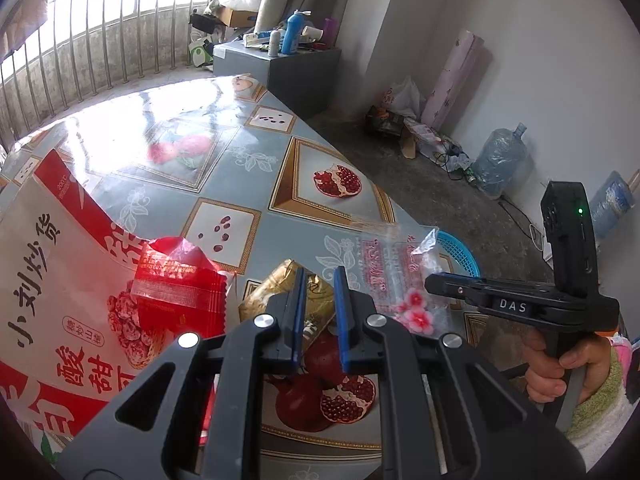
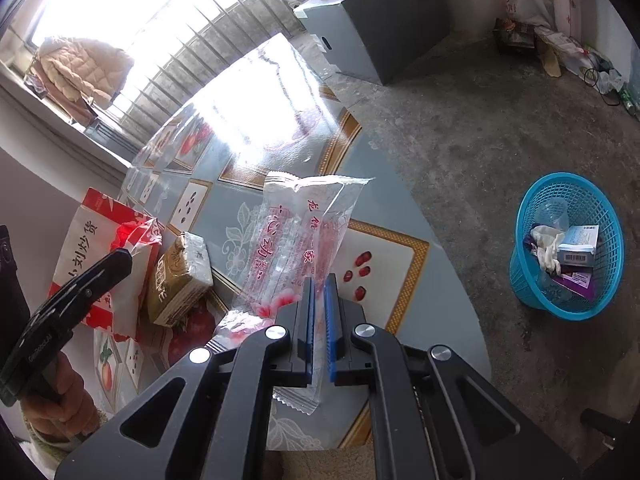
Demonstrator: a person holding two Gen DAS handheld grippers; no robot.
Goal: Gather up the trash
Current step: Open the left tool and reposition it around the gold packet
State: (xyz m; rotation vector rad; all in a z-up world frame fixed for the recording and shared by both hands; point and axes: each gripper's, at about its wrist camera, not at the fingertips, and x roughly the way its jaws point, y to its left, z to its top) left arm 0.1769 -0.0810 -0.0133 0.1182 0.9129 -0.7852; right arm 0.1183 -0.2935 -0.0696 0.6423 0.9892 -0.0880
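Note:
My right gripper (image 2: 319, 288) is shut on a clear plastic wrapper with pink flowers and red characters (image 2: 304, 232), held above the table edge; the wrapper also shows in the left wrist view (image 1: 396, 276) beside the right gripper's body (image 1: 516, 304). My left gripper (image 1: 320, 280) is open just above a gold drink carton (image 1: 288, 288), which also shows in the right wrist view (image 2: 180, 276). A red transparent wrapper (image 1: 176, 284) lies on a large red-and-white snack bag (image 1: 52, 280). A blue mesh basket (image 2: 568, 240) with trash in it stands on the floor.
The table (image 1: 224, 184) has a glossy fruit-print cover and ends at the right over concrete floor. A grey cabinet (image 1: 280, 68) with bottles stands beyond the table. A water jug (image 1: 500, 156) and bags lie along the far wall.

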